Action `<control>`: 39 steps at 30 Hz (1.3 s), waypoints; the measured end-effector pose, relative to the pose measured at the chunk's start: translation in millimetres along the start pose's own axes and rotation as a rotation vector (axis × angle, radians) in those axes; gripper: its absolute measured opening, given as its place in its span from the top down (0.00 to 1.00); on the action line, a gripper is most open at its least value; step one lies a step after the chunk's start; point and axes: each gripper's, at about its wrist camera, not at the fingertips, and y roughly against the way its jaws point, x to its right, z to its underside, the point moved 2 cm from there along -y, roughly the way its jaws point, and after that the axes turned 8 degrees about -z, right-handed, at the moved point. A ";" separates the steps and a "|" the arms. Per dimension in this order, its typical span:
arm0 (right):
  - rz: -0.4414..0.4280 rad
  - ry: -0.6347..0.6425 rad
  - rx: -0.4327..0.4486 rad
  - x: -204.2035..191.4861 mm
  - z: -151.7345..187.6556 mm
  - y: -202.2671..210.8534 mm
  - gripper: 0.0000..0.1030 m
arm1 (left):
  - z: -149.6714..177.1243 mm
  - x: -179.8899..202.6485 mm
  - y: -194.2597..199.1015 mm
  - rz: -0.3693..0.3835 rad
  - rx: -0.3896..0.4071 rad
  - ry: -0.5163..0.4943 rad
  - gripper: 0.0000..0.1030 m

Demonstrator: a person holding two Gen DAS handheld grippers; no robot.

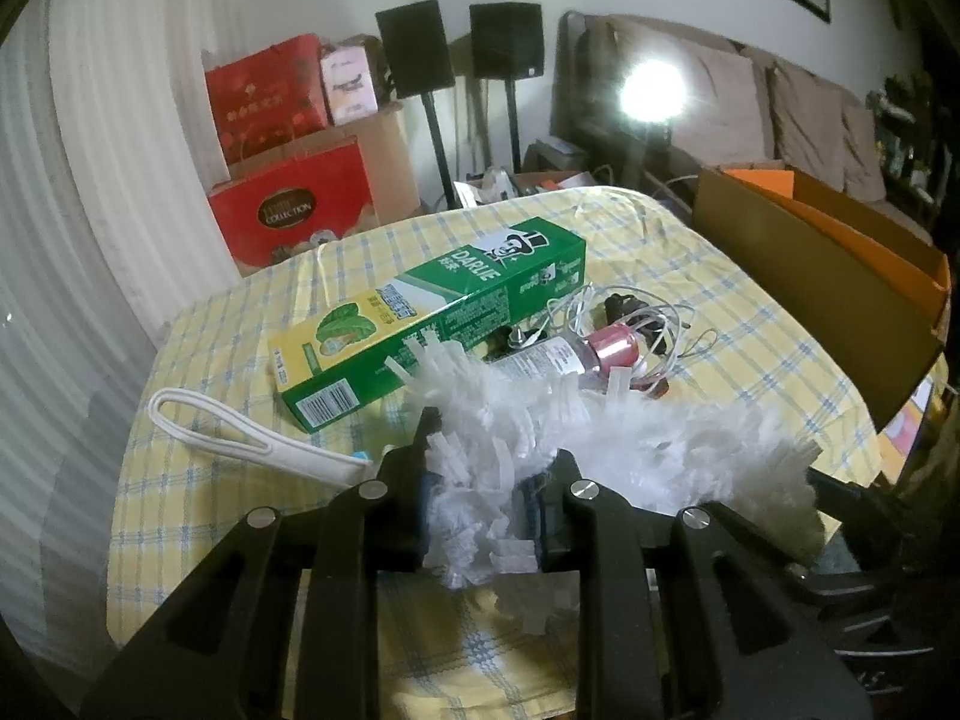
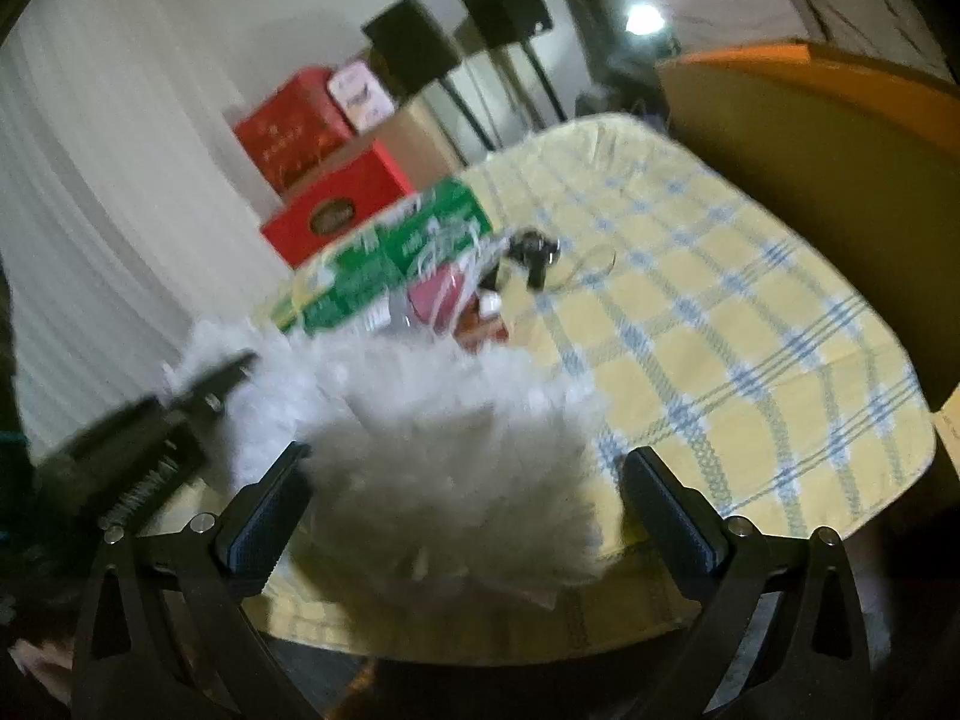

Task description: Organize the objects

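My left gripper (image 1: 489, 474) is shut on a white fluffy duster head (image 1: 600, 438), which spreads to the right over the yellow checked table (image 1: 750, 324). In the right wrist view my right gripper (image 2: 468, 492) is open, its fingers on either side of the duster head (image 2: 432, 450); that view is blurred. The left gripper shows there at the left (image 2: 198, 390). A green Darlie toothpaste box (image 1: 432, 312), a bottle with a pink cap (image 1: 576, 354) and tangled white and black cables (image 1: 636, 312) lie behind the duster.
A white looped strap (image 1: 240, 432) lies at the table's left. A brown and orange cardboard box (image 1: 840, 264) stands at the right edge. Red gift bags (image 1: 294, 204), speakers on stands and a sofa are behind the table.
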 end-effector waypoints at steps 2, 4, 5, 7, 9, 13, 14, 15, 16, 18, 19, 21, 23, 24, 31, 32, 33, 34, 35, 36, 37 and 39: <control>-0.002 -0.002 0.009 1.3 -1.2 0.1 0.01 | 1.1 1.2 0.1 -0.004 0.003 0.001 0.78; 0.005 0.005 0.005 0.4 -0.9 -2.4 0.00 | 1.8 -0.1 -0.3 -0.005 0.003 0.005 0.79; 0.018 0.015 0.003 -1.3 -0.5 -3.3 0.00 | 1.7 -1.5 -0.8 0.002 0.000 0.011 0.79; 0.043 0.030 0.001 -4.1 0.2 -4.3 0.01 | 1.7 -5.1 -1.1 0.009 -0.004 0.029 0.79; 0.050 0.037 0.006 -6.7 -1.4 -5.5 0.01 | 1.4 -7.9 -1.8 0.021 -0.010 0.046 0.78; 0.039 0.058 0.023 -10.7 -4.6 -7.3 0.01 | 2.0 -6.8 -0.5 0.016 -0.010 0.034 0.78; 0.032 0.057 0.017 -10.4 -4.1 -8.9 0.01 | 2.4 -6.3 -0.2 0.014 -0.009 0.033 0.78; 0.028 0.054 0.006 -9.4 -3.5 -11.3 0.02 | 2.2 -6.3 -0.1 0.015 -0.009 0.035 0.78; 0.025 0.051 0.001 -8.9 -3.1 -12.7 0.04 | 2.2 -6.3 -0.1 0.016 -0.010 0.035 0.78; 0.025 0.052 0.005 -7.6 -2.9 -12.3 0.10 | 2.3 -6.0 -0.1 0.019 -0.011 0.036 0.78; 0.018 0.050 0.006 -7.2 -3.0 -11.9 0.15 | 2.6 -5.9 -0.1 0.021 -0.012 0.040 0.78; 0.002 0.049 0.003 -7.7 -2.6 -13.0 0.22 | 2.9 -6.1 -1.5 0.029 -0.014 0.049 0.78; -0.024 0.055 -0.005 -9.1 -1.8 -14.1 0.32 | 4.0 -6.7 -2.9 0.029 -0.014 0.054 0.78; -0.052 0.060 -0.017 -10.3 -0.7 -15.2 0.45 | 4.6 -7.1 -2.6 0.031 -0.013 0.056 0.78; -0.106 0.072 -0.028 -13.2 1.8 -15.5 0.62 | 6.1 -16.3 -0.1 0.077 -0.009 0.089 0.78; -0.112 0.064 -0.020 -12.0 1.6 -14.1 0.64 | 6.5 -16.8 0.6 0.082 -0.008 0.089 0.78; -0.113 0.062 -0.013 -11.6 1.2 -12.6 0.68 | 6.9 -17.2 1.7 0.086 -0.005 0.092 0.78; -0.118 0.059 -0.002 -11.6 0.8 -10.4 0.76 | 7.3 -17.3 3.0 0.093 -0.002 0.096 0.78; -0.125 0.061 0.008 -12.2 0.3 -8.5 0.80 | 8.0 -17.9 4.5 0.100 0.004 0.102 0.78; -0.124 0.072 0.027 -14.5 -0.5 -4.6 0.85 | 8.9 -18.1 5.7 0.104 0.007 0.107 0.78; -0.118 0.081 0.037 -15.6 -0.9 -2.6 0.87 | 9.2 -18.1 6.0 0.103 0.008 0.110 0.78; -0.105 0.099 0.053 -18.4 -1.2 0.3 0.88 | 10.4 -16.1 5.7 0.090 0.012 0.101 0.78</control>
